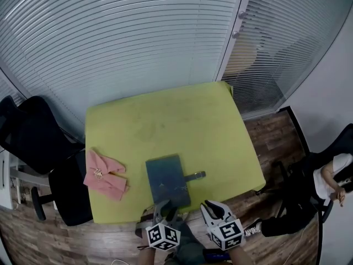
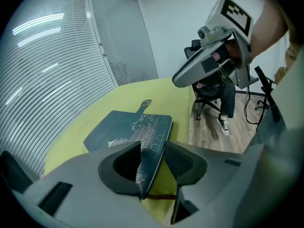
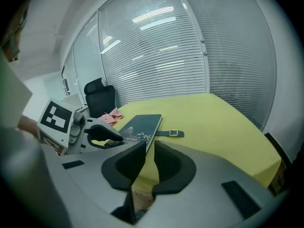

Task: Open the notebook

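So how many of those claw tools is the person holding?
2. The left gripper is at the table's near edge, jaws either side of the notebook's corner; the right gripper is beside it, empty.

Notebook (image 1: 166, 178) cover matt, dark, leather-like — tablecloth (image 1: 165, 120) soft matt fabric — floor (image 1: 83, 242) grained wood.

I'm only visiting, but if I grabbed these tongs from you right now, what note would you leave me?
Left tongs: open, straddling the notebook's near corner, not clamped.
Right tongs: slightly apart, empty, at the table's near edge.
Notebook: closed, flat on the table; its strap lies loose beside it.
Done: left tongs placed. Left to do: grip the cover, lift it open.
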`<act>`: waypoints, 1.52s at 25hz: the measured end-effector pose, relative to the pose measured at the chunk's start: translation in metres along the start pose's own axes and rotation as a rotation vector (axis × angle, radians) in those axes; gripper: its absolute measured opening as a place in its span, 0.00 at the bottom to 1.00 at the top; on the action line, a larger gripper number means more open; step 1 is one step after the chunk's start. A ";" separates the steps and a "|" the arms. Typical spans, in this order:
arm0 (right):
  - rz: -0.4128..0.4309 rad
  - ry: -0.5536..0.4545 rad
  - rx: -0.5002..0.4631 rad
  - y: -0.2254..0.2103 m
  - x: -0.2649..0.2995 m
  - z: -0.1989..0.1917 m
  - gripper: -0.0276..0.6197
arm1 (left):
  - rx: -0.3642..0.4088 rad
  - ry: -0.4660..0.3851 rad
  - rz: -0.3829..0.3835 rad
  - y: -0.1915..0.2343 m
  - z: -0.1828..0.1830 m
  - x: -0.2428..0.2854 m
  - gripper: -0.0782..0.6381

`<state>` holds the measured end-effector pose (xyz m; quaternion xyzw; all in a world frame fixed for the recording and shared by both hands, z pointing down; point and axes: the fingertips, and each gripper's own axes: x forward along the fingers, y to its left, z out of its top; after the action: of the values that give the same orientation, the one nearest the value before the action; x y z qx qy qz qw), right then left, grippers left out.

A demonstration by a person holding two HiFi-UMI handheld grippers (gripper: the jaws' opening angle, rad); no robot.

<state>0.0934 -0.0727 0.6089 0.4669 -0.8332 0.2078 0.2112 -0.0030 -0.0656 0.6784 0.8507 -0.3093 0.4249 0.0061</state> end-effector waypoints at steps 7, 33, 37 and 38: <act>-0.025 -0.009 0.001 -0.007 -0.007 -0.001 0.14 | 0.000 -0.008 0.006 -0.001 0.001 -0.001 0.33; -0.024 -0.067 -0.035 0.008 -0.023 0.021 0.12 | -0.007 -0.053 0.080 0.010 0.015 -0.032 0.29; -0.025 -0.079 -0.044 0.011 -0.027 0.025 0.12 | -0.010 -0.061 0.100 0.013 0.016 -0.039 0.28; -0.026 -0.083 -0.047 0.012 -0.028 0.026 0.12 | -0.012 -0.063 0.104 0.014 0.015 -0.041 0.28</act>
<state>0.0922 -0.0615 0.5706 0.4807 -0.8399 0.1659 0.1898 -0.0173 -0.0598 0.6357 0.8464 -0.3557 0.3958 -0.0204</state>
